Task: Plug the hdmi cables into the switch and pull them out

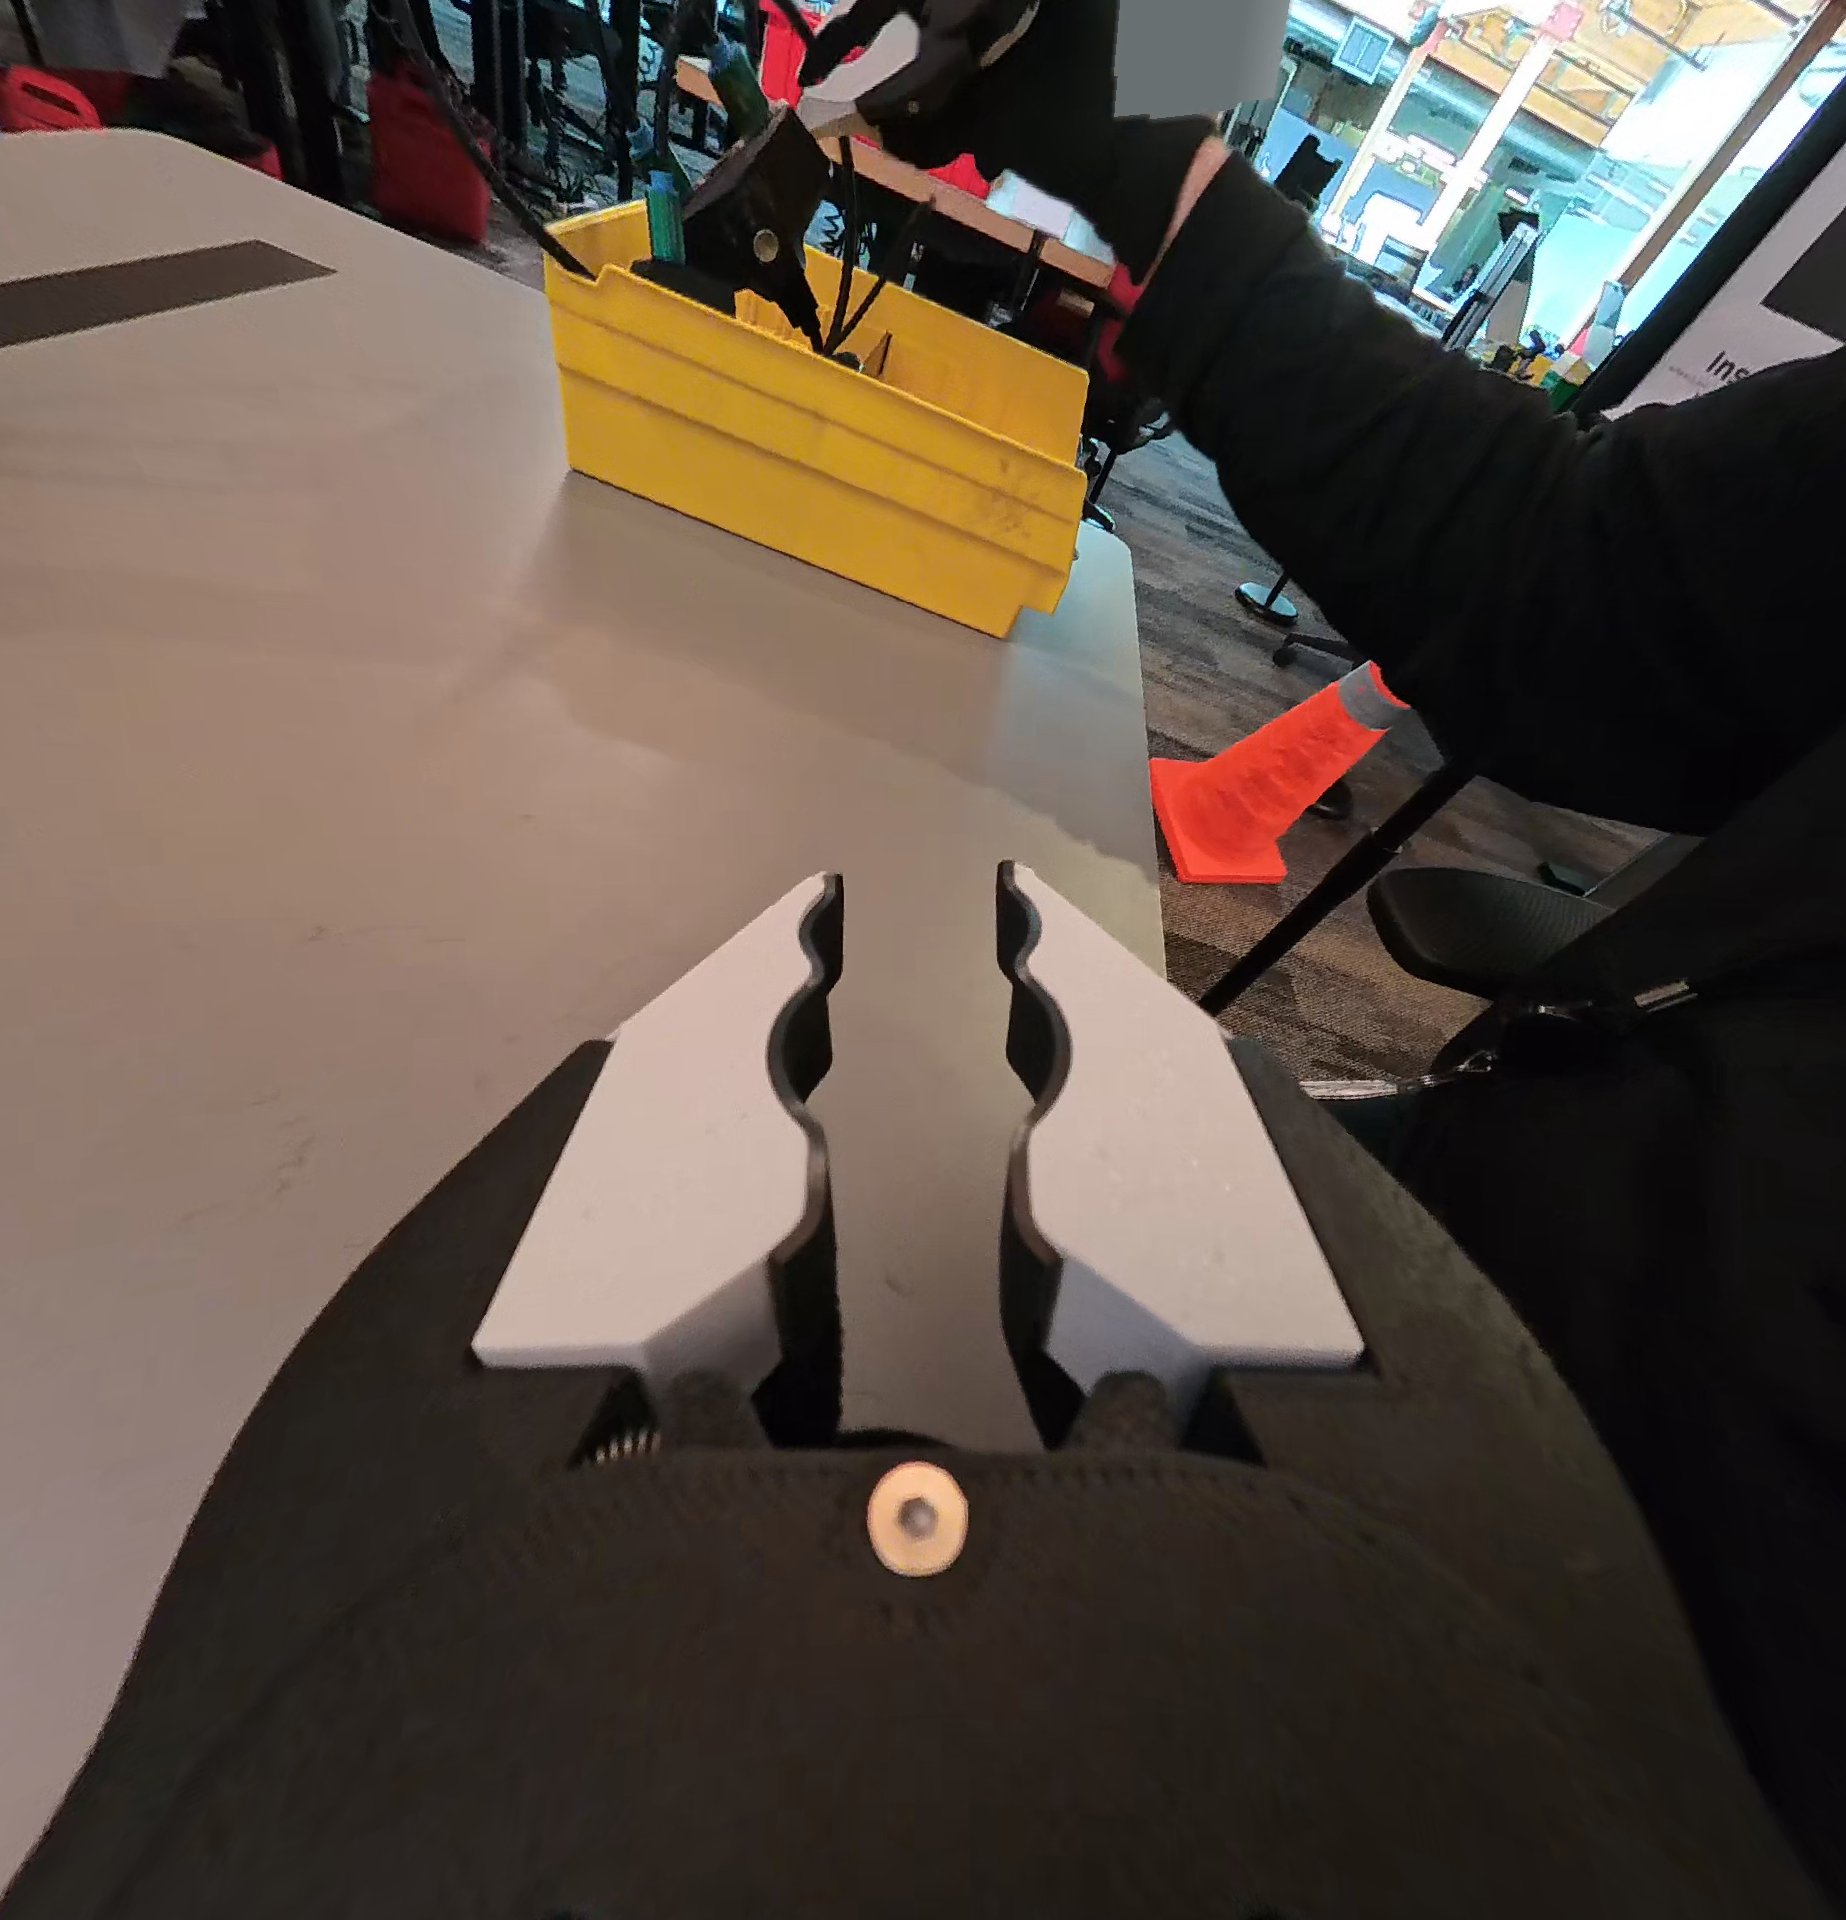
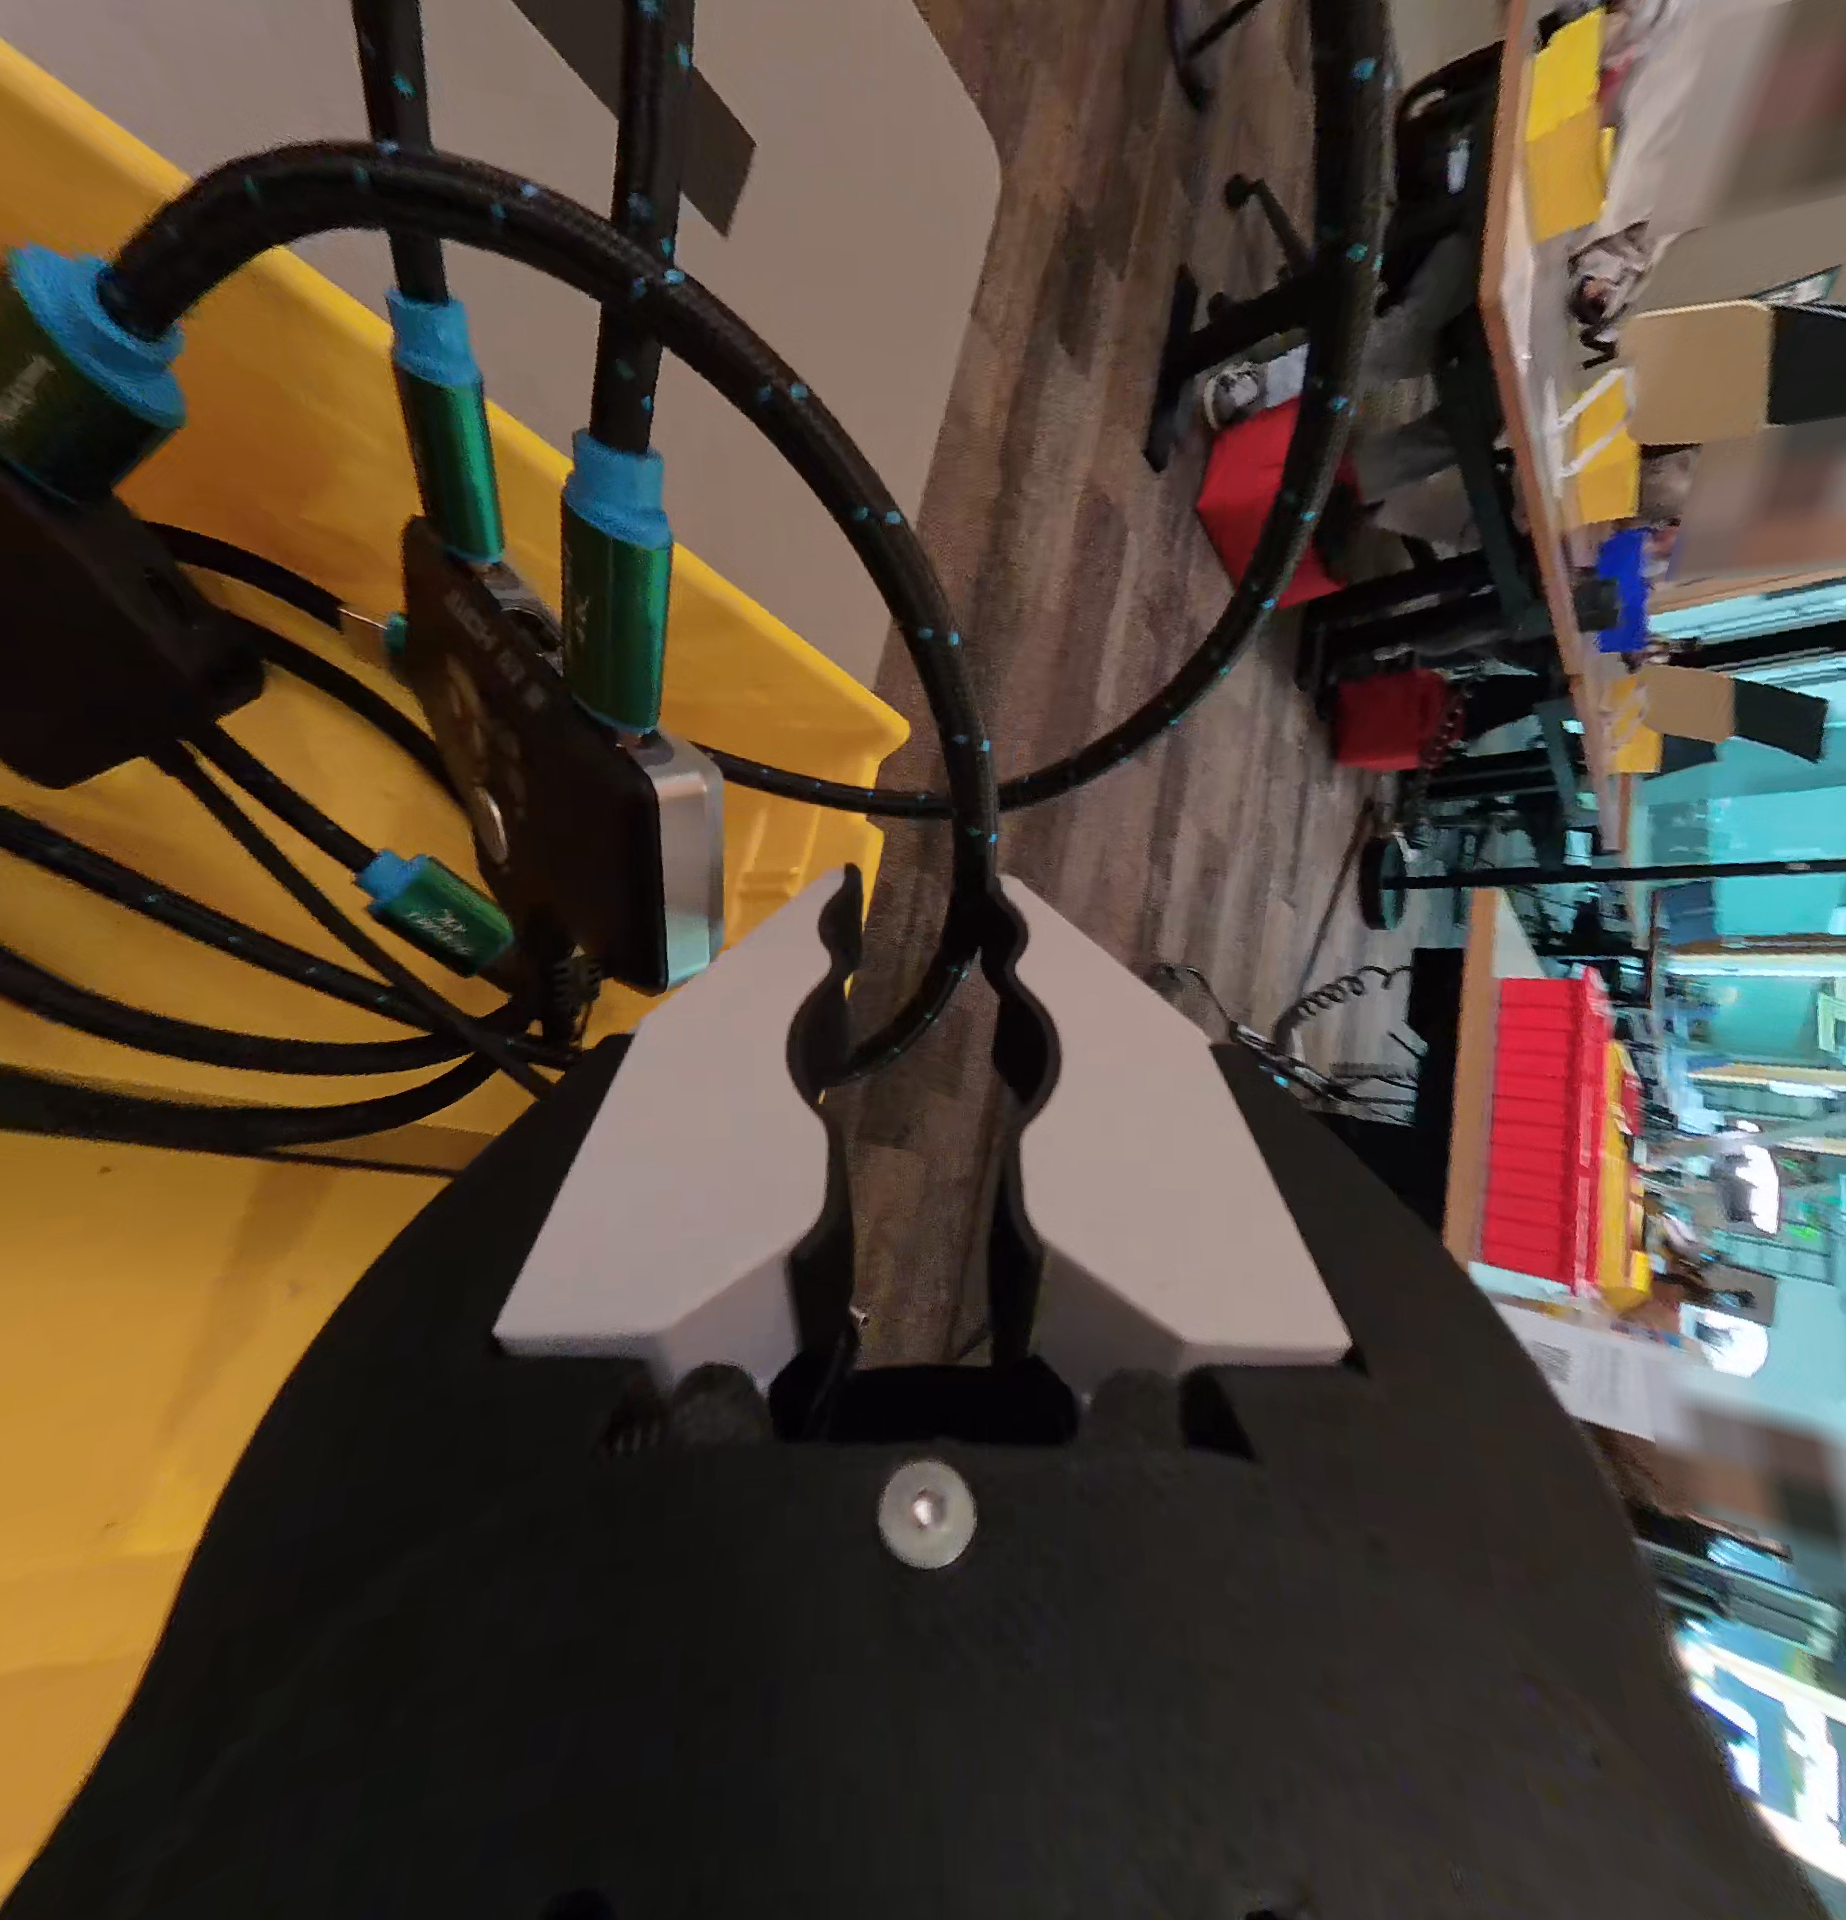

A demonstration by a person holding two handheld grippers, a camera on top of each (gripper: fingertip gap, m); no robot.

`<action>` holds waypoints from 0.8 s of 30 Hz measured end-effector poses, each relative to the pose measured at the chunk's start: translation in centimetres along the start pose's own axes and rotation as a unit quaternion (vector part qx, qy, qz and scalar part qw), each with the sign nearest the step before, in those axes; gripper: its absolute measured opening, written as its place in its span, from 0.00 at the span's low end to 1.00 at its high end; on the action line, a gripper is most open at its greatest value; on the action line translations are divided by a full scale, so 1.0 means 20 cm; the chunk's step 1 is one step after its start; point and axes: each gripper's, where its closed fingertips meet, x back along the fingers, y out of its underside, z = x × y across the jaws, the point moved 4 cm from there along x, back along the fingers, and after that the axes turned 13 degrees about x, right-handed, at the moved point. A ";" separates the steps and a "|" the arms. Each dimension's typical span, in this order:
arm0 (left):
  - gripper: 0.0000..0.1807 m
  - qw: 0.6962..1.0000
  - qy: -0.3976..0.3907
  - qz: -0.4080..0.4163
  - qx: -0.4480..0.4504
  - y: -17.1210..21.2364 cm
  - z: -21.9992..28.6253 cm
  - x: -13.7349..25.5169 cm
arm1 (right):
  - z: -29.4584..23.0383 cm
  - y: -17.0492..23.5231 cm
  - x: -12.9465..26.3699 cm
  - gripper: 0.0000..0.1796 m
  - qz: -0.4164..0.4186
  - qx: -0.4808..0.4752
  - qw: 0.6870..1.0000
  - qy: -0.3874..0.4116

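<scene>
In the right wrist view, a black HDMI switch with a silver end (image 2: 597, 800) hangs over the yellow bin (image 2: 275, 436). Two green-shelled HDMI plugs (image 2: 618, 603) sit in its edge. A loose green plug (image 2: 441, 914) lies below it. Another black box (image 2: 77, 644) with a plug is at the left. My right gripper (image 2: 924, 914) is open, and a black braided cable (image 2: 960, 935) runs between its fingertips, against the right finger. In the left wrist view, my left gripper (image 1: 919, 883) is open and empty, low over the grey table (image 1: 275, 727). The right gripper (image 1: 807, 322) reaches down into the bin (image 1: 815, 457).
The bin stands near the table's far right edge. An orange cone (image 1: 1262, 779) stands on the carpet to the right of the table. A person's black sleeve (image 1: 1418, 468) crosses above the table edge. A dark strip (image 1: 119, 291) lies on the table at far left. One gripper's finger ends stand about 55 cm off the other's. My right tips are roughly 11 cm from the loose green plug (image 2: 441, 914).
</scene>
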 end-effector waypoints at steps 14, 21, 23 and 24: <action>0.19 0.999 -0.026 -0.012 -0.032 -0.02 0.02 0.00 | 0.04 -0.03 0.42 0.27 0.102 -0.055 0.992 -0.043; 0.25 0.979 -0.169 -0.016 -0.110 -0.19 -0.02 0.22 | -0.01 0.20 0.47 0.33 0.091 -0.104 0.990 -0.041; 0.26 0.963 -0.237 -0.008 -0.126 -0.26 -0.05 0.35 | -0.07 0.29 0.42 0.37 0.072 -0.121 0.988 -0.065; 0.27 0.954 -0.270 0.001 -0.128 -0.30 -0.07 0.43 | -0.10 0.33 0.39 0.39 0.064 -0.126 0.987 -0.074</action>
